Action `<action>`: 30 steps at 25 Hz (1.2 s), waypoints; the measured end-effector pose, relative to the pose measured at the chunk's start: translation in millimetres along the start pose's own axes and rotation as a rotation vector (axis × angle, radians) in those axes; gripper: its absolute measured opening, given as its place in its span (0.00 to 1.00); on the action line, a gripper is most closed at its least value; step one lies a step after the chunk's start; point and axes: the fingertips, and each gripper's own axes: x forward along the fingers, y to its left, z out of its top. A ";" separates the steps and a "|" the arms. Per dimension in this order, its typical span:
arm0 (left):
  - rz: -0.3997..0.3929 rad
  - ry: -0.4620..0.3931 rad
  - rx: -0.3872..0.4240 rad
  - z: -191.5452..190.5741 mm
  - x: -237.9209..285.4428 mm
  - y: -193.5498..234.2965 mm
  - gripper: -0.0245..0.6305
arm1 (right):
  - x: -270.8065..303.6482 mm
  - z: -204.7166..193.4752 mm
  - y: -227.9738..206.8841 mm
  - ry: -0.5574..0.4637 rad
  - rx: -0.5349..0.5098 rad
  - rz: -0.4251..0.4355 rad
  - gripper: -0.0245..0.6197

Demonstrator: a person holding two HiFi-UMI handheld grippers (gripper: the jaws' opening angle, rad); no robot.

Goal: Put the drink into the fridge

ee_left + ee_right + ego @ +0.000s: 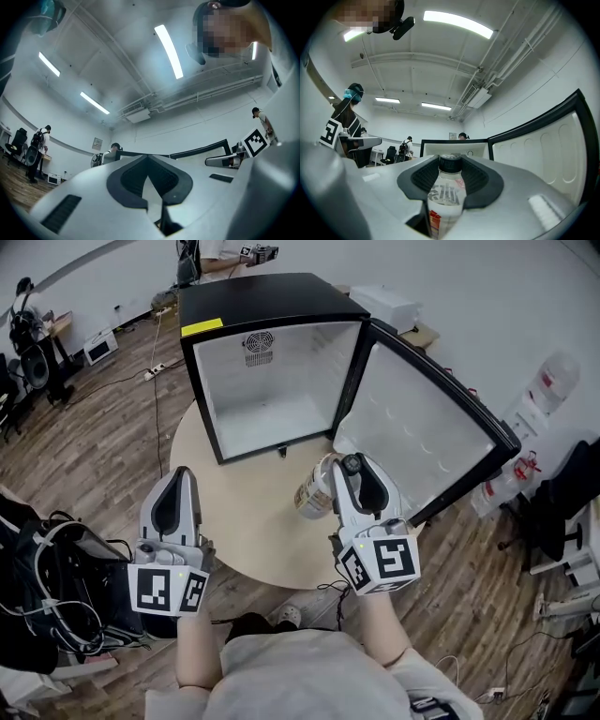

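Observation:
A black mini fridge [272, 306] stands open on the round beige table [244, 549], its white inside bare and its door [422, 427] swung out to the right. My right gripper [349, 470] is shut on the drink bottle [312, 491], a pale bottle with a dark cap, held tilted above the table just in front of the door. In the right gripper view the bottle [445, 197] sits between the dark pads [480, 180], cap toward the fridge [454, 147]. My left gripper [178, 482] hovers over the table's left edge, shut with nothing in it [149, 176].
A black bag with cables [47, 568] lies on the wooden floor at the left. Water jugs [548, 381] and a fire extinguisher [525, 465] stand by the right wall. People [408, 147] stand far back in the room.

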 end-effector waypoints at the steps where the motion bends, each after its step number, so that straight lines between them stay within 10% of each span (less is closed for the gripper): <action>1: 0.004 0.004 0.006 -1.5 1.0 0.4 0.05 | 3.2 -2.7 -1.8 0.003 0.003 0.001 0.28; 30: -0.034 0.051 -0.048 -55.8 116.6 124.0 0.05 | 170.7 -76.1 -3.1 0.116 -0.004 -0.069 0.28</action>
